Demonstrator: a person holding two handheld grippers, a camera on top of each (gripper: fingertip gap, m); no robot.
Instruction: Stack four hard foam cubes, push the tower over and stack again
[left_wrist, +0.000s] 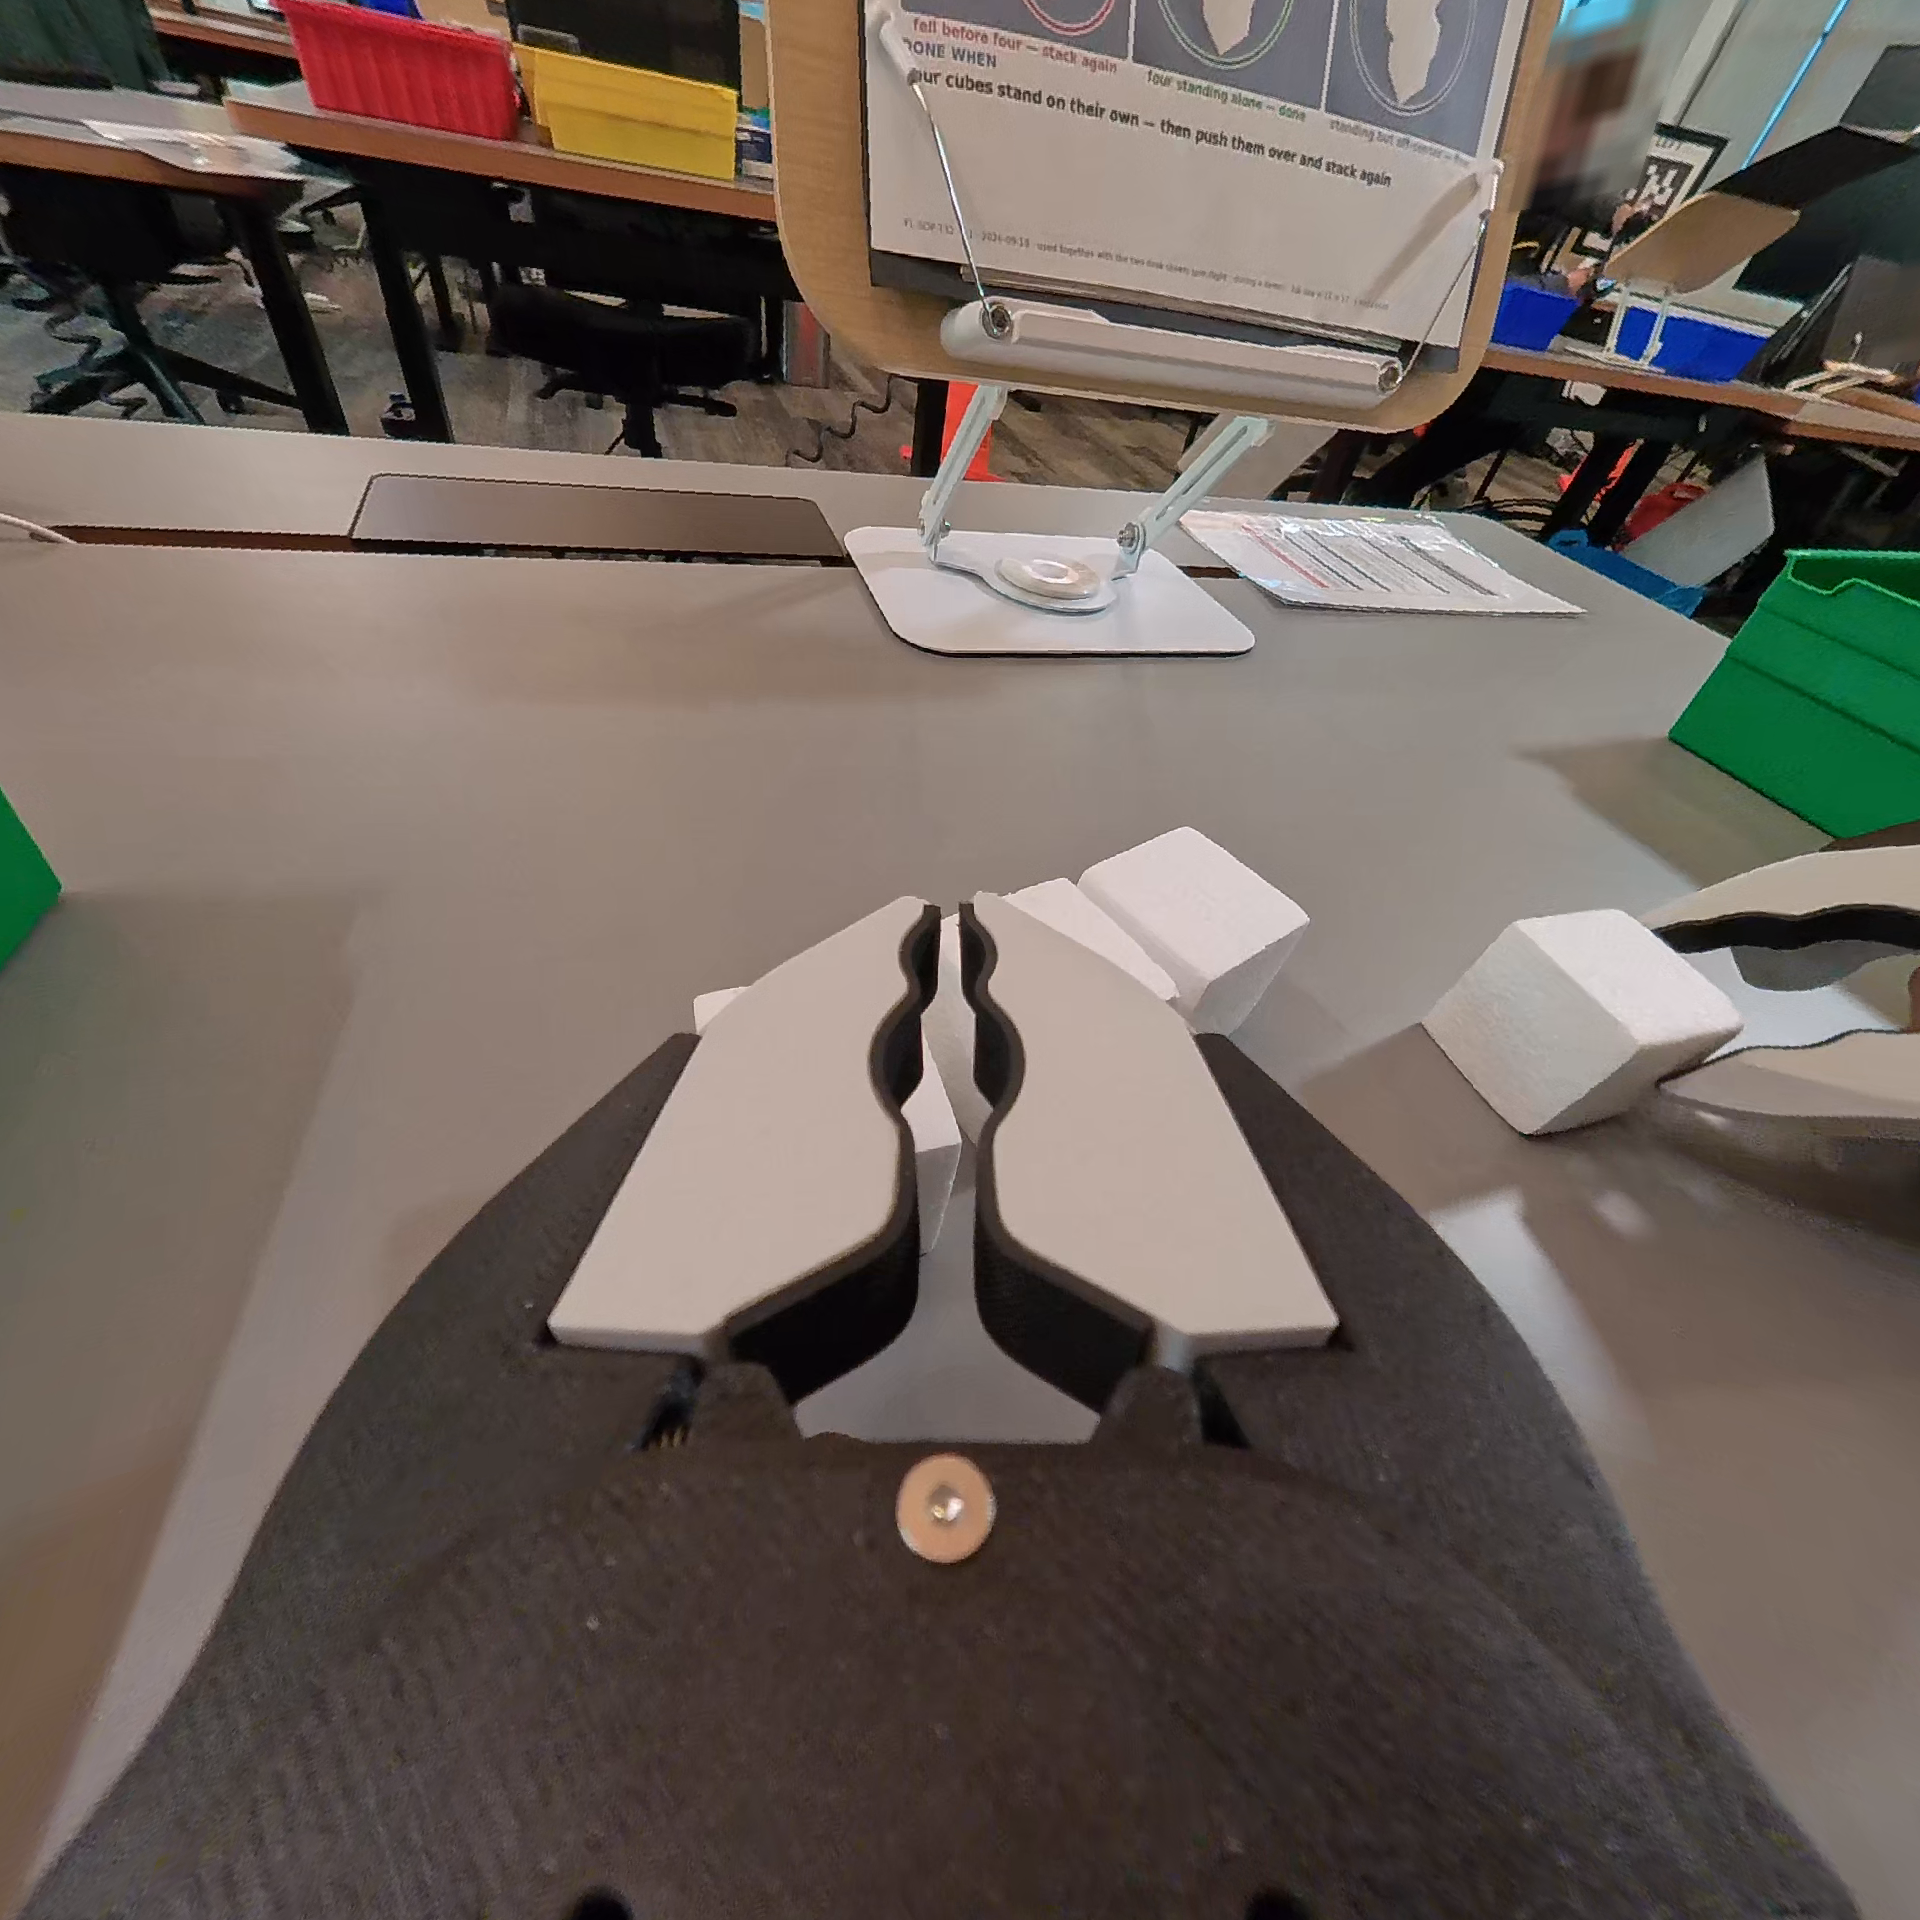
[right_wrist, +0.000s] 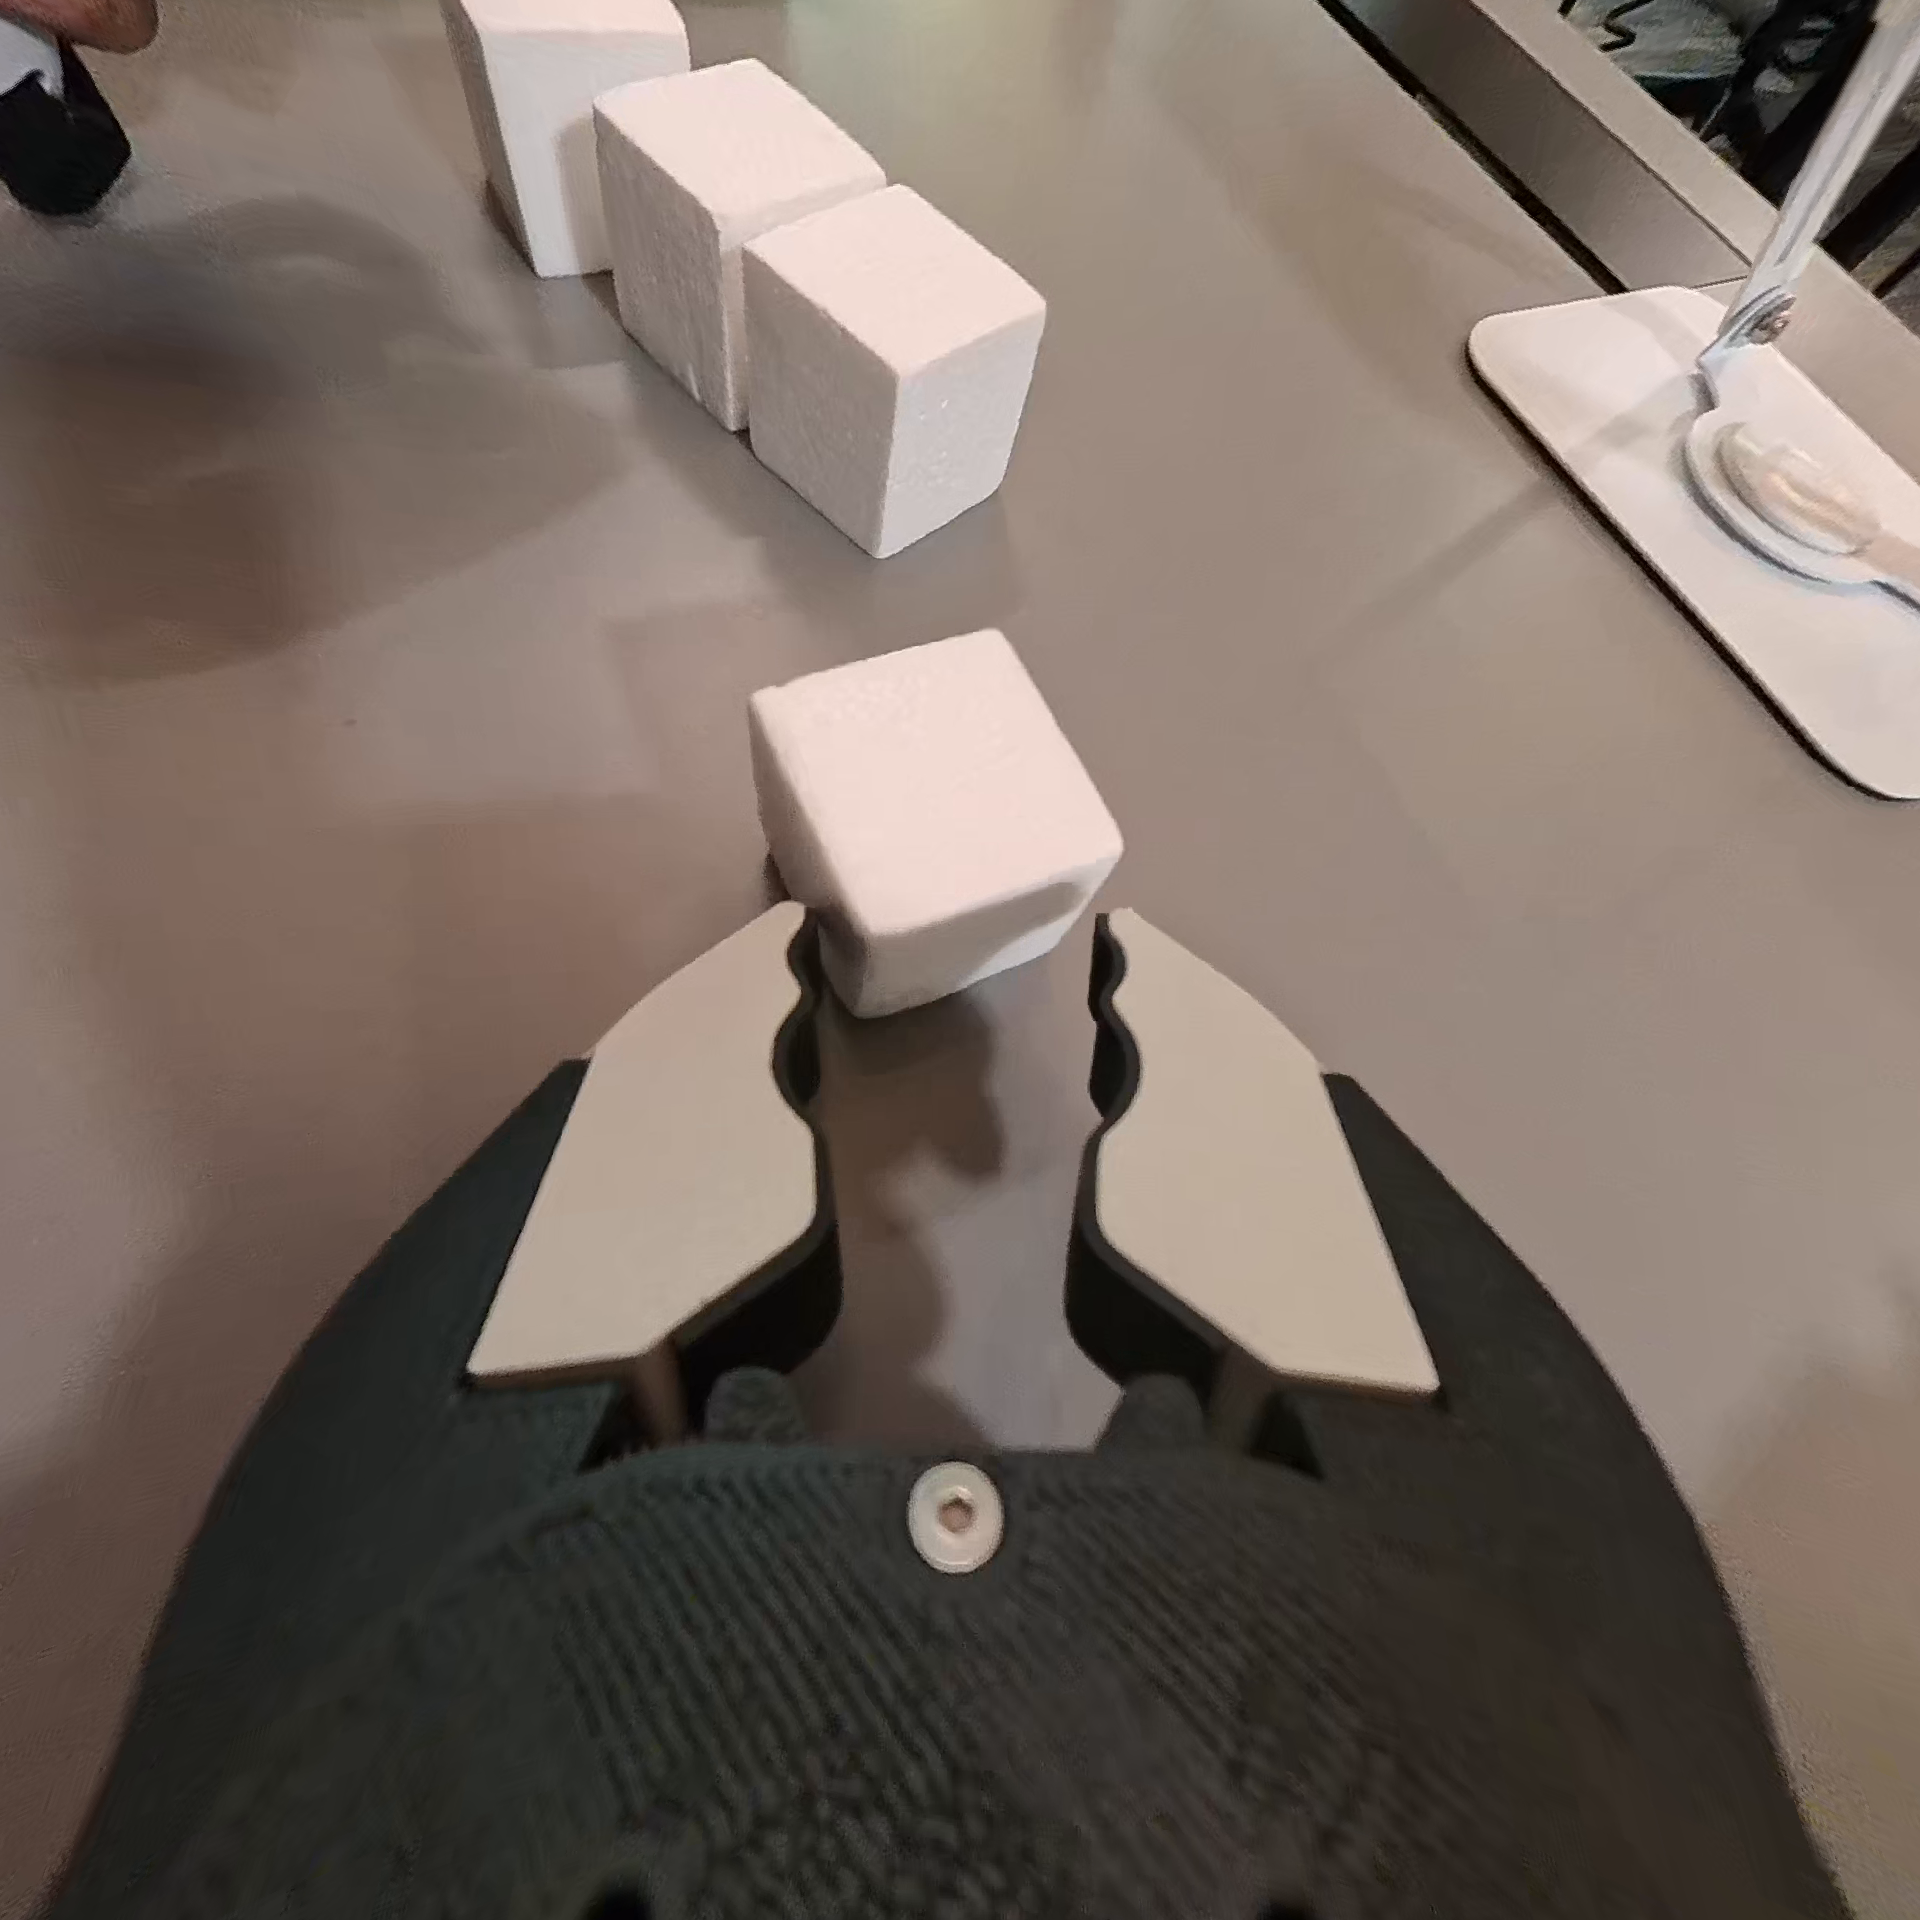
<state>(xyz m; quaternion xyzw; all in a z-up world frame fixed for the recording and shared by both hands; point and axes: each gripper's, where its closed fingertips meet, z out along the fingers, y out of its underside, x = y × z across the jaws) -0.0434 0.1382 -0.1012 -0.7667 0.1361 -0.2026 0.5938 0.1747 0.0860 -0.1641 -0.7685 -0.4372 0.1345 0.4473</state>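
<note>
Right gripper (right_wrist: 951, 914): jaws wide, tips flanking lone foam cube (right_wrist: 930, 810) on grey surface (right_wrist: 1351, 935), not clamped; row of three cubes (right_wrist: 894, 364) beyond it. Left gripper (left_wrist: 948, 920): jaws narrow, above that row, holding nothing visible

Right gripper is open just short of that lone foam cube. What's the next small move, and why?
Probably ease the right gripper forward a little. Its jaws are open and the lone white foam cube sits just past the fingertips, with one corner between them, so closing now would likely pinch only that corner. The left gripper is nearly shut above other cubes.
</note>
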